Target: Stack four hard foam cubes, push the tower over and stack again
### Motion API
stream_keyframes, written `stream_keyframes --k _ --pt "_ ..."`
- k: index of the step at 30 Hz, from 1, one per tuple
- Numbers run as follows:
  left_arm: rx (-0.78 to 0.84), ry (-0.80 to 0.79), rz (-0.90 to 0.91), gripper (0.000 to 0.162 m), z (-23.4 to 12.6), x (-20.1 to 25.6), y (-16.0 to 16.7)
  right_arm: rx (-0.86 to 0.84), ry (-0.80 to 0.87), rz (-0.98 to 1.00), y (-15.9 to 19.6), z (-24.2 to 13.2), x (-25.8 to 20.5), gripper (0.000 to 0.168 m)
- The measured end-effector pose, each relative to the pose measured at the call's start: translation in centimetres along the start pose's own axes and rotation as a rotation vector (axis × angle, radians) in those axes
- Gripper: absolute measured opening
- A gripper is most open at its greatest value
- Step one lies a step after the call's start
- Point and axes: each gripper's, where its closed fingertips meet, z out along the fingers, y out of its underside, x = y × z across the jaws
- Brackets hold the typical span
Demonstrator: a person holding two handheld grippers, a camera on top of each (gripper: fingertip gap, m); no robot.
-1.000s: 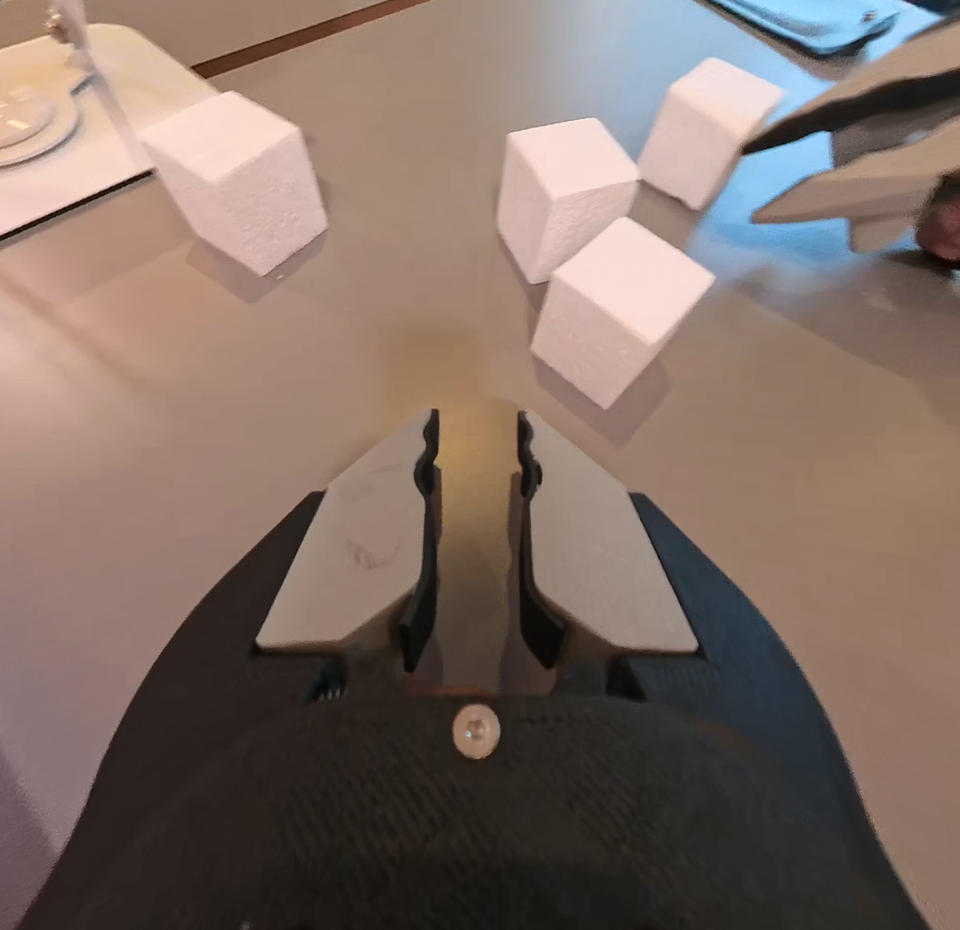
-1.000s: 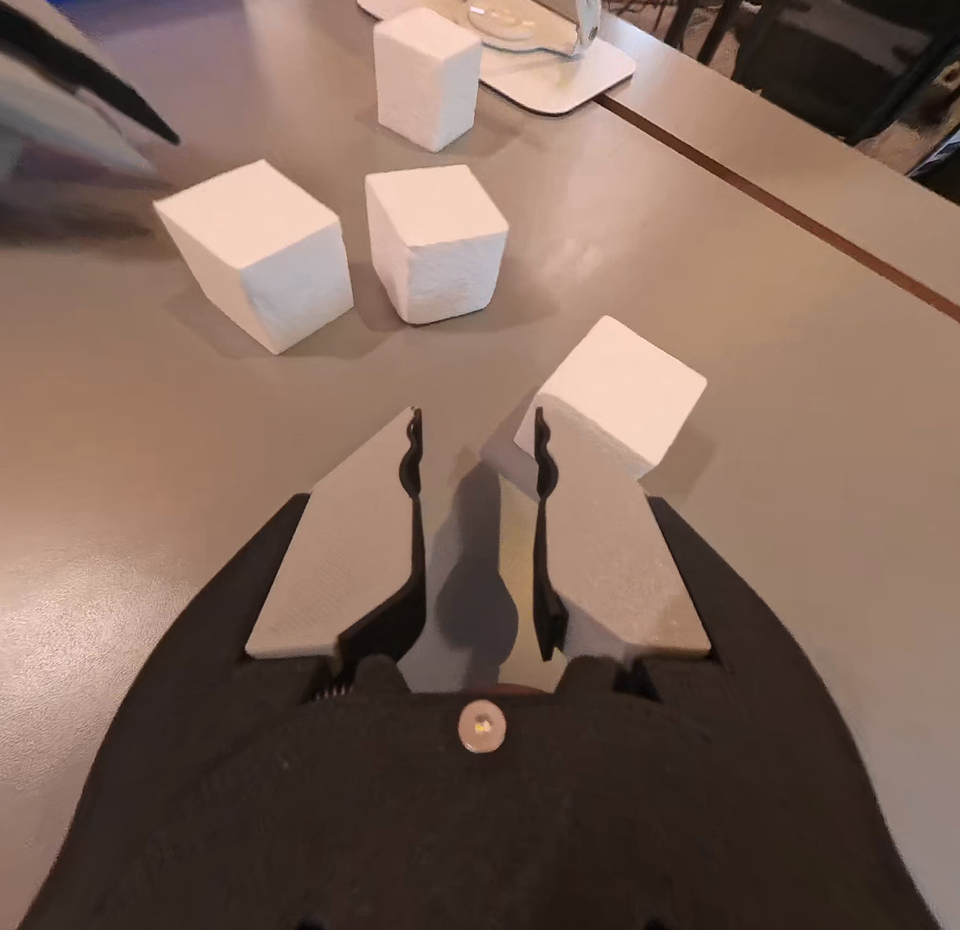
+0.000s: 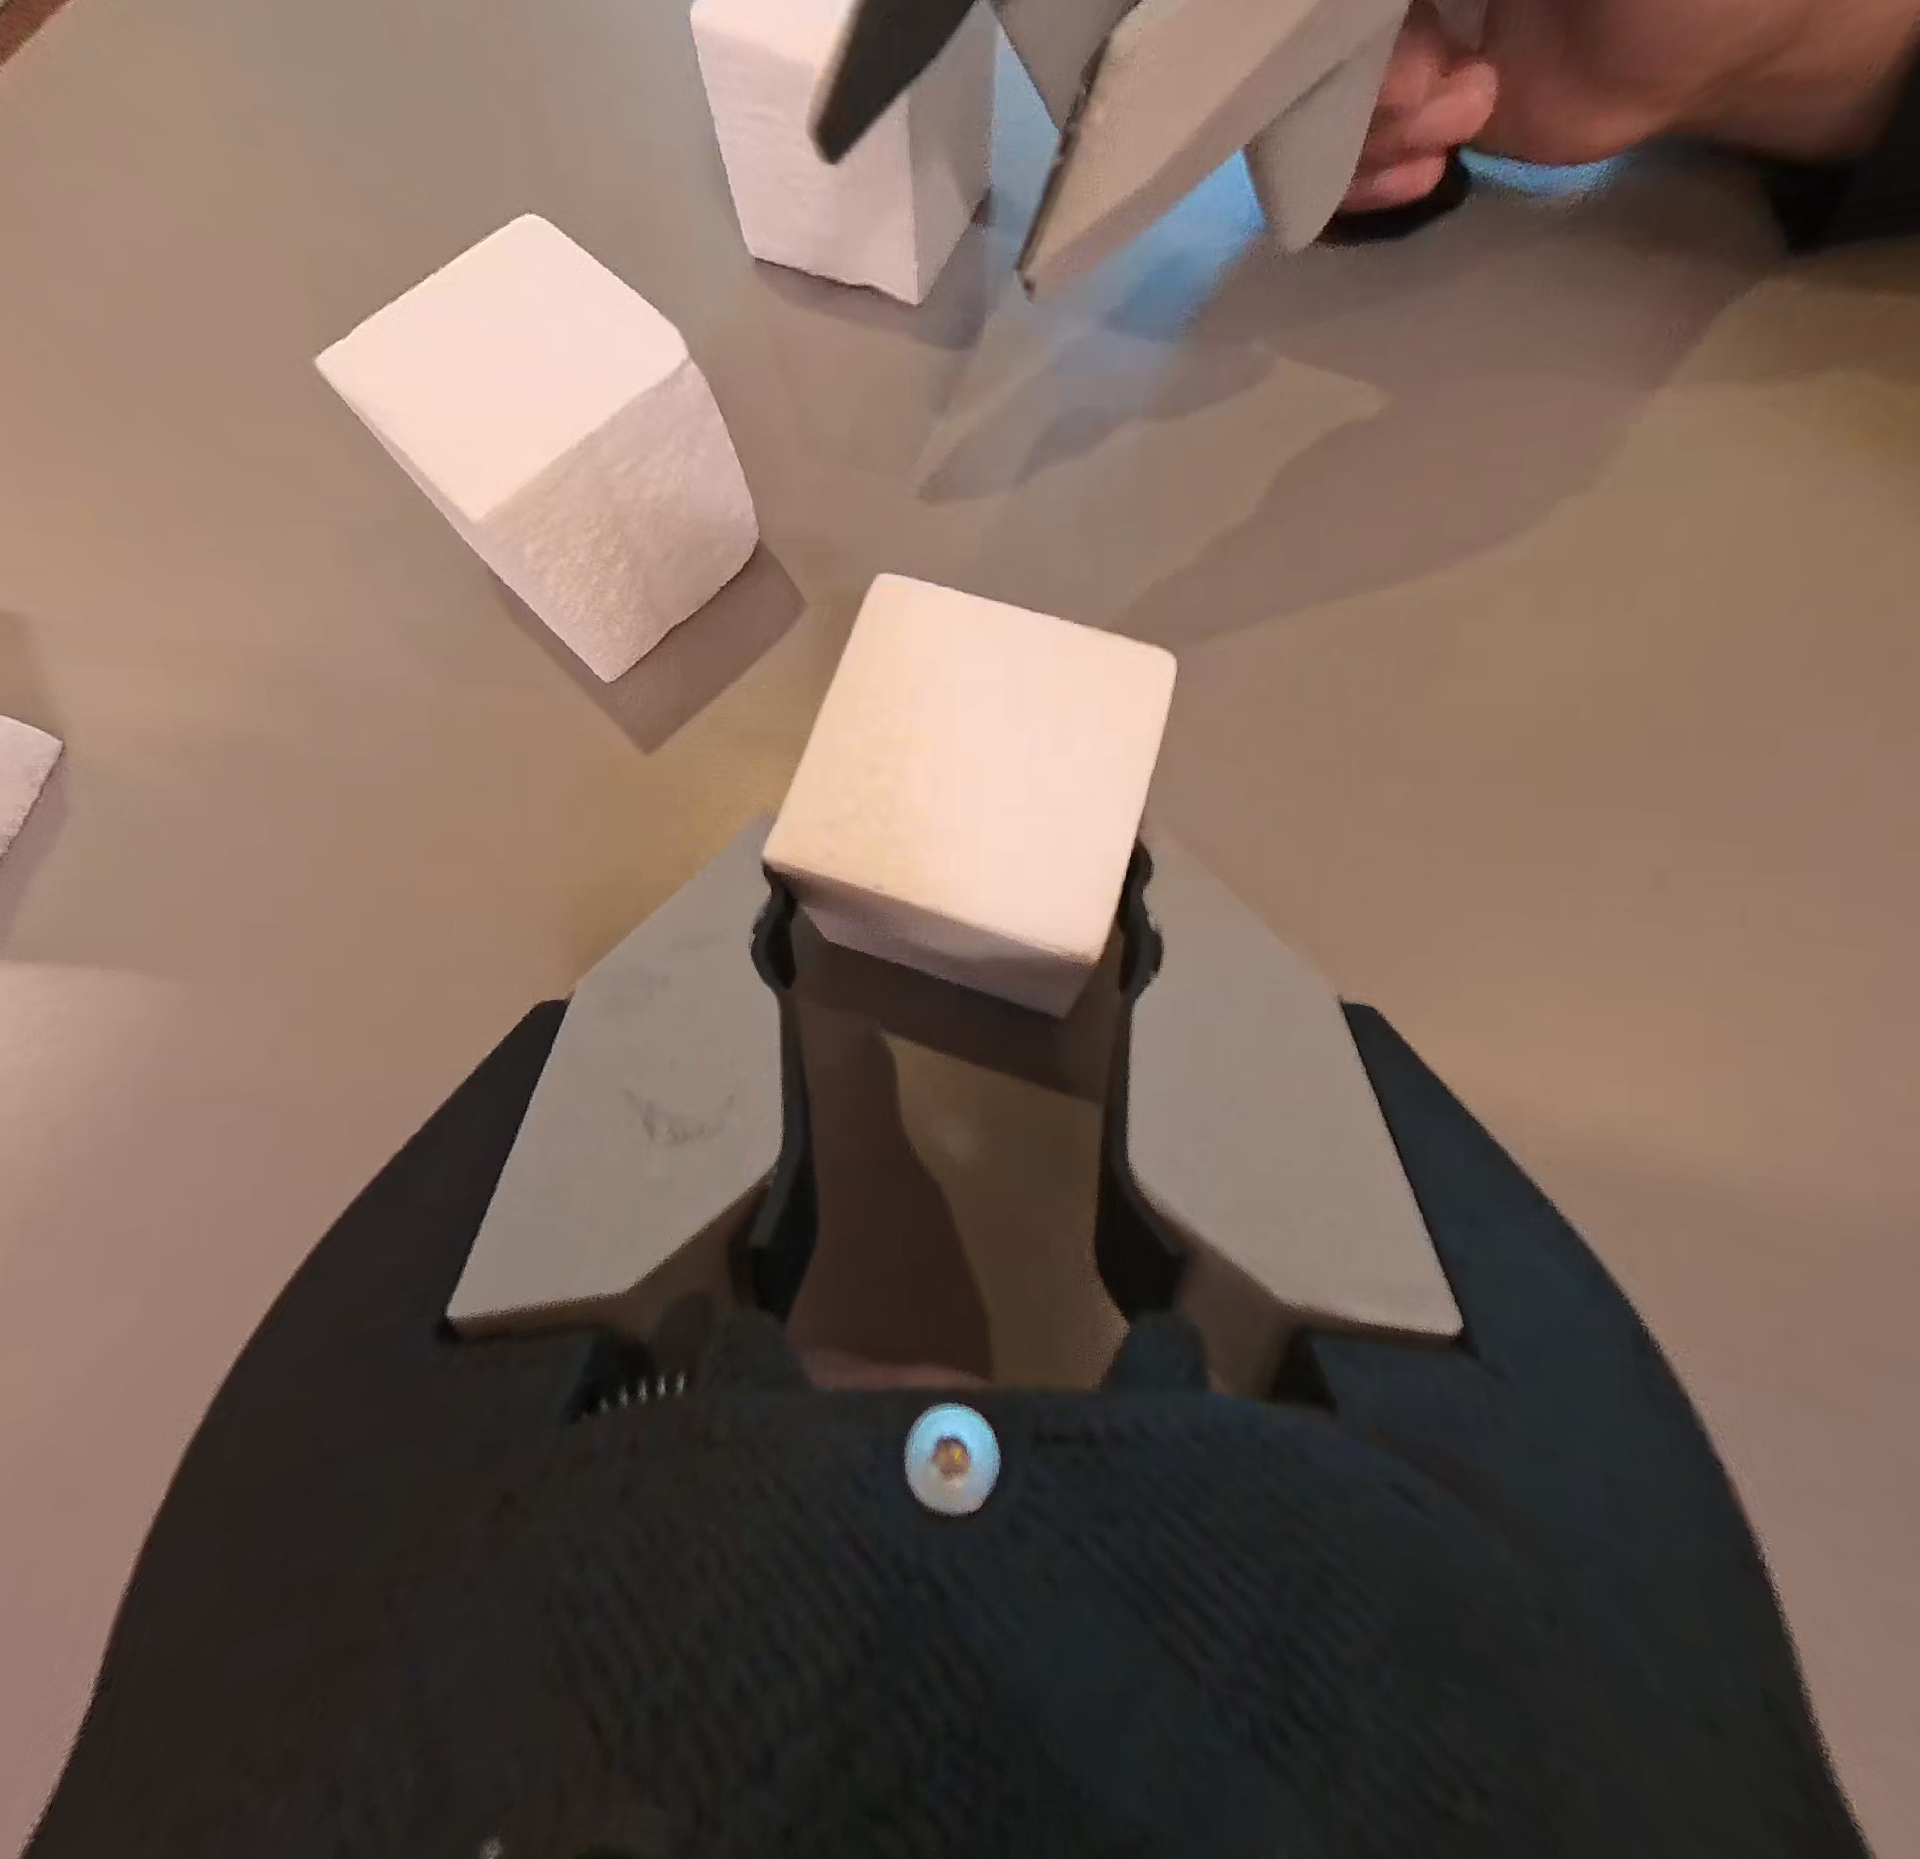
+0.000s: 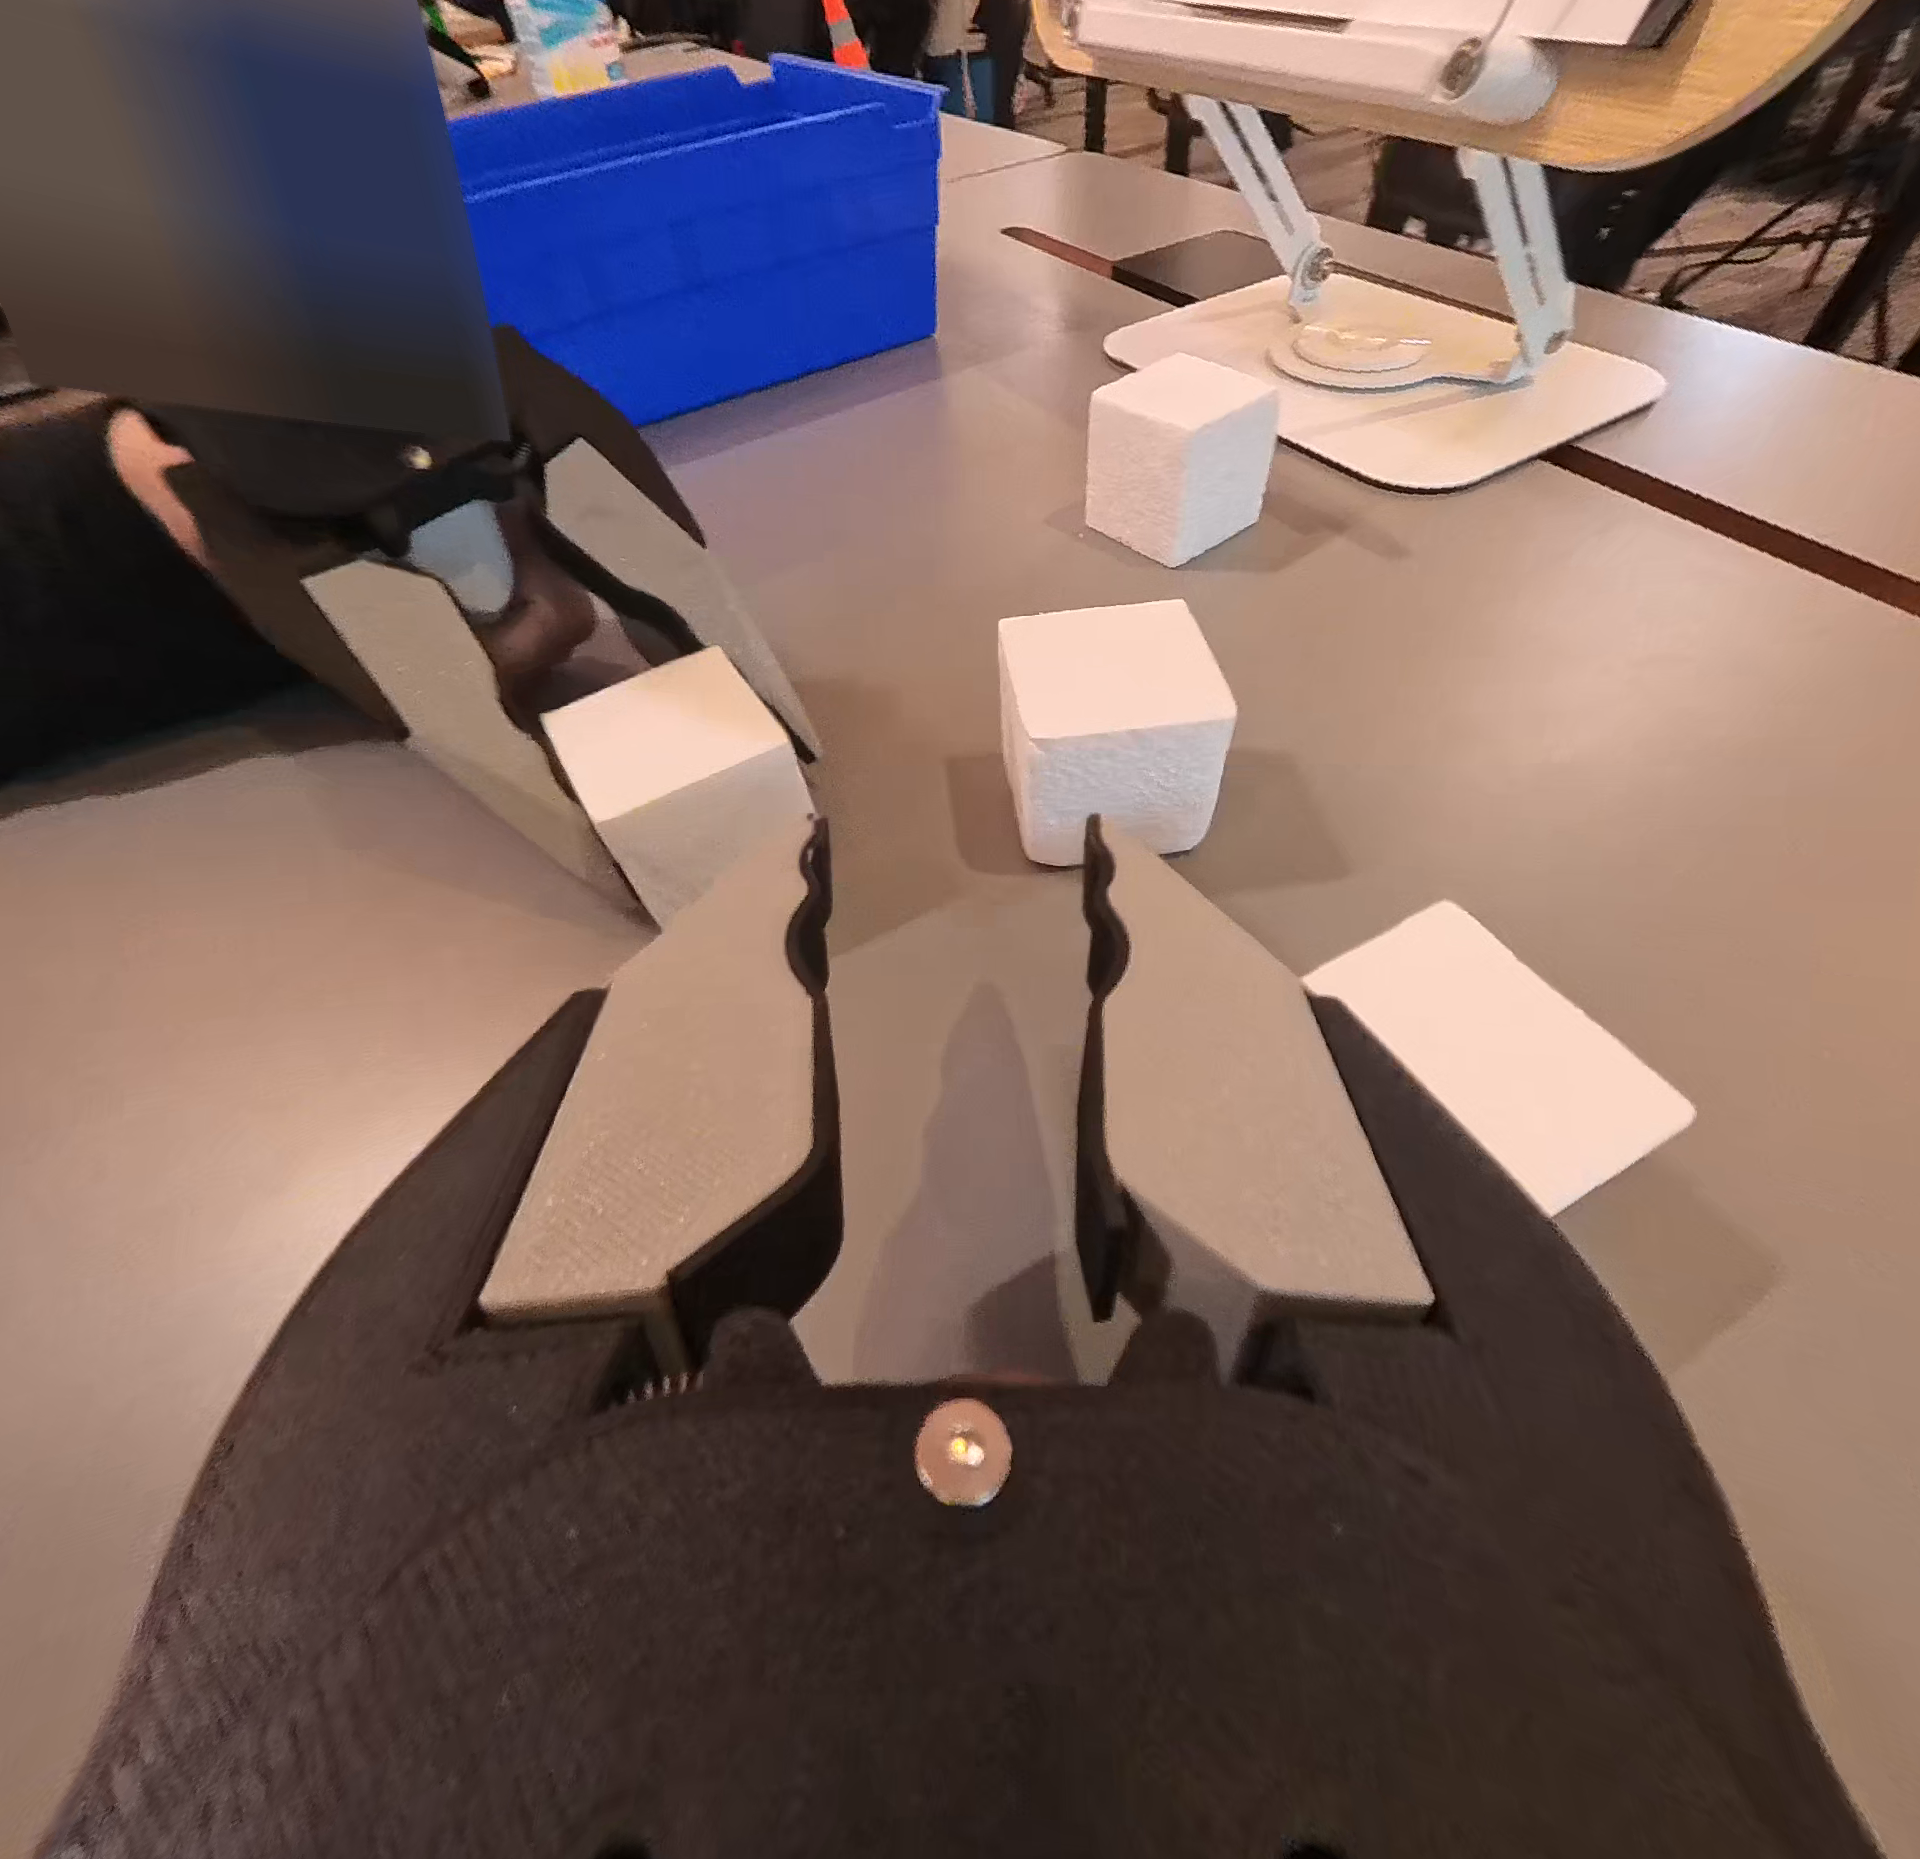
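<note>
— Grey matte table (image 4: pixel 1455 729), four grainy white foam cubes?
— Yes. Left gripper (image 3: pixel 951 900) now pinches the near cube (image 3: pixel 971 791); a second ago its fingers were empty and nearly together.
— The right gripper (image 4: pixel 951 853)?
— Spread, empty, a cube (image 4: pixel 1117 729) just beyond its tips, others well apart.

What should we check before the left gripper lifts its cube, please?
1. Left gripper straddles the near cube: ok.
2. Its grip is firm: cannot tell.
3. Right gripper open and empty: ok.
4. Middle cube, a likely base, sits flat with its top free: ok.
5. Far cube and right-hand cube lie apart, nothing stacked yet: ok.
6. Right gripper clear of the lift path: probably not ok; its tip is close beside the near cube.
</note>
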Motion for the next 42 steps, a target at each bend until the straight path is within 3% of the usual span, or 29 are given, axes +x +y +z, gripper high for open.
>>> stream_keyframes --k 6,11,15,17,18,22,27,30,35,42 --pt "-0.021 0.0 -0.015 0.081 0.0 -0.2 0.3 -0.094 0.163 -0.091 0.5 2.2 1.9 0.068" --pt "0.078 0.076 -0.086 0.095 -2.6 -0.1 -1.0 -0.135 0.153 -0.074 0.4 4.3 3.0 0.07" --pt "0.156 0.029 -0.156 0.096 -5.0 -2.4 -1.4 -0.156 0.137 -0.042 0.2 5.8 4.5 0.071" --pt "0.192 0.004 -0.218 0.096 -6.0 -3.8 -1.5 -0.178 0.091 -0.016 0.3 6.4 4.5 0.063" --pt "0.208 -0.02 -0.254 0.095 -6.4 -4.7 -1.4 -0.18 0.072 -0.014 0.3 6.6 4.4 0.054" --pt "0.247 -0.13 -0.417 0.085 -7.5 -8.5 -0.5 -0.161 0.042 -0.06 -0.1 6.5 3.5 0.053" --pt "0.274 -0.229 -0.506 0.081 -8.3 -11.0 0.3 -0.003 -0.087 -0.081 -4.0 3.8 -0.2 0.053" --pt "0.249 -0.285 -0.483 0.078 -8.2 -11.4 0.6 0.049 -0.208 -0.103 -5.9 2.2 -3.4 0.054" --pt "0.142 -0.721 -0.339 0.079 -9.4 -15.3 2.3 -0.028 -0.293 -0.213 -5.4 1.9 -7.1 0.054" --pt "0.117 -0.844 -0.283 0.086 -9.4 -15.8 2.3 -0.099 -0.312 -0.248 -4.0 3.0 -7.9 0.054"
